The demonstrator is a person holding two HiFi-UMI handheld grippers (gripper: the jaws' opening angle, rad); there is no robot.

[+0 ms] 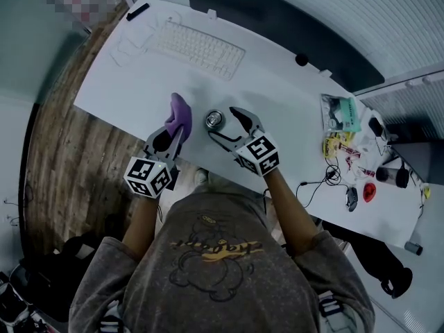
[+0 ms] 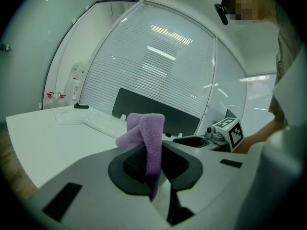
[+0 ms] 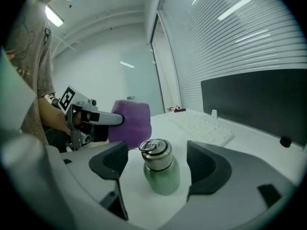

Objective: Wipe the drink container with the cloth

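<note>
While the person's standing at the near edge of the white desk (image 1: 277, 103), the drink container (image 1: 214, 120) sits upright on it, approx mid-desk and close to that near edge. It's a small green bottle w/ a metal cap. Long axis is straight up and down, cap end pointing up, and the little ring on the cap is on top. Base looks flat on the desk, no lean afaict.

Right gripper (image 1: 222, 123) is spread wide w/ the bottle between its jaws. There's a gap on both sides, so the pads aren't touching it and nothing's grabbed.

Left gripper (image 1: 179, 129) is clamped on the purple cloth (image 1: 179, 113). The cloth is pinched btwn the jaws and bunches up past the tips in a soft lump. That lump is just left of the bottle, near it but not touching from what I can see.

A white keyboard (image 1: 198, 47) lies further back on the desk, well apart from all this. There's misc clutter and cables at the far right end.
</note>
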